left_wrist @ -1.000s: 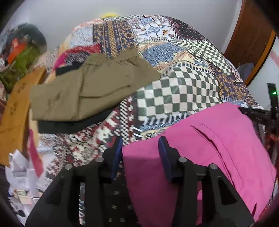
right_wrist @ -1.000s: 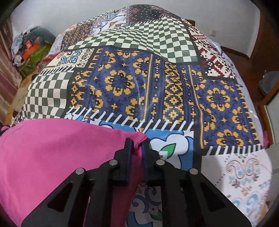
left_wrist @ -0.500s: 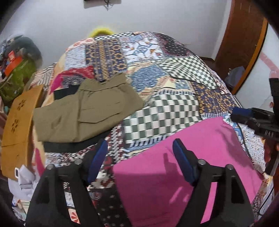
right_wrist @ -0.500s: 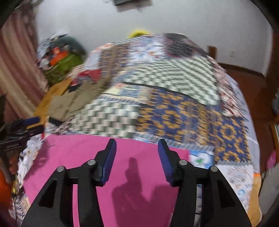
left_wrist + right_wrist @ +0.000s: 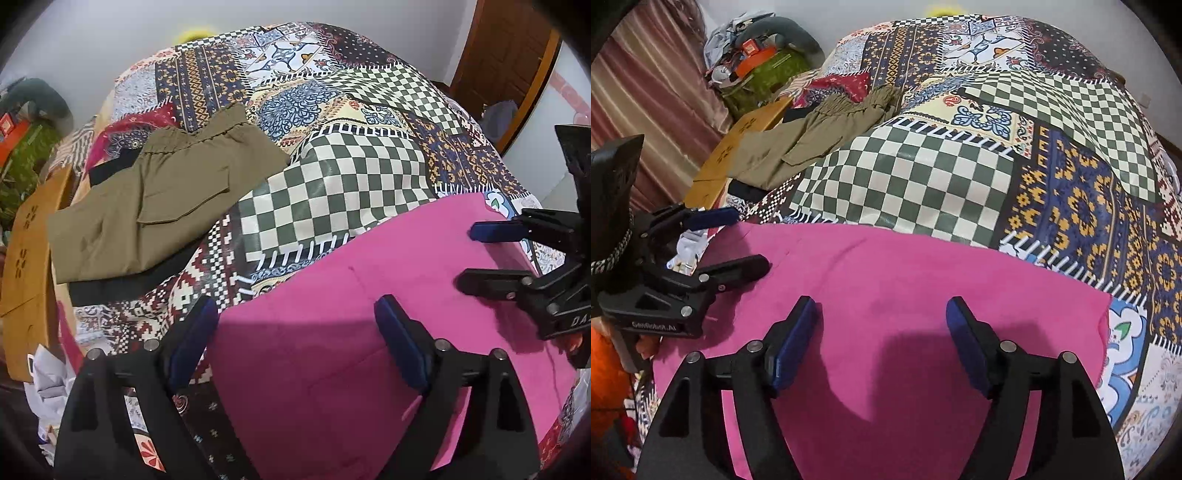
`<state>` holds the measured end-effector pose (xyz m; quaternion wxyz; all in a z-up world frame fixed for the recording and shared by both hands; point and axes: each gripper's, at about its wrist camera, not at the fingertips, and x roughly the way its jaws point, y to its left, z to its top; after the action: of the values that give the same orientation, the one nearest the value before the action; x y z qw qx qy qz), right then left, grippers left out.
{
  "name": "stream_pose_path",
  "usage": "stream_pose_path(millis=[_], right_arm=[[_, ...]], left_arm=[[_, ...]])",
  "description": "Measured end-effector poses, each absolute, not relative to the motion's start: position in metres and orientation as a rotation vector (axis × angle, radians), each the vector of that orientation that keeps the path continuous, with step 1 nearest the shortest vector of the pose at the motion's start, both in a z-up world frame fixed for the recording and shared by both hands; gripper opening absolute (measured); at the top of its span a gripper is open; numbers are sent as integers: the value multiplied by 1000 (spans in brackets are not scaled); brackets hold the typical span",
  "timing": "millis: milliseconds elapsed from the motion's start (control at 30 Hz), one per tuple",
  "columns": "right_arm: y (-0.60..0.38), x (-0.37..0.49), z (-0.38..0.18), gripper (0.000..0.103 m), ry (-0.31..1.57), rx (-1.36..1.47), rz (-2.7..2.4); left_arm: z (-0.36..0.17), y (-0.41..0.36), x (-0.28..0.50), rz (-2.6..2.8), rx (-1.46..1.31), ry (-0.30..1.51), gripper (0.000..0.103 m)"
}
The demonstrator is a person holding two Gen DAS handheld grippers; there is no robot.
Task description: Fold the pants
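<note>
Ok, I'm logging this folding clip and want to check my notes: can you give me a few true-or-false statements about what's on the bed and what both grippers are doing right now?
1. The pink pants lie spread flat on the patchwork bedspread. True.
2. The left gripper is clamped on the pink fabric. False: its jaws stand wide open above the cloth, holding nothing.
3. The right gripper is open. True.
4. The olive pants lie on top of the pink pants. False: they lie apart, farther up the bed, over a black garment.
5. The olive pants have a flapped pocket facing up. True.
</note>
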<state>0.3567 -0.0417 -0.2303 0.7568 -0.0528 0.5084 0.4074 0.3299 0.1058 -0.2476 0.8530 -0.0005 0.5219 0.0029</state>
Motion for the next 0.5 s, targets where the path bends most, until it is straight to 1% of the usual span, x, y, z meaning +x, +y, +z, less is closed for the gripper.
stream_pose_path(millis=[167,233,300,500], right_arm=[[-57,340,-229,72,1083,-163,861],[-64,329,-231,73,1061,-194,842],[-74,318,-230,75,1055,-197,827],[-99,296,-229,75,1069,-160,792]], left_arm=[[-242,109,312,12,-16,1080,89],[-240,108,305,19,-17,1088,95],[-241,107,295,29,-6,1086,96],[-235,106,268,60,-12,1073,96]])
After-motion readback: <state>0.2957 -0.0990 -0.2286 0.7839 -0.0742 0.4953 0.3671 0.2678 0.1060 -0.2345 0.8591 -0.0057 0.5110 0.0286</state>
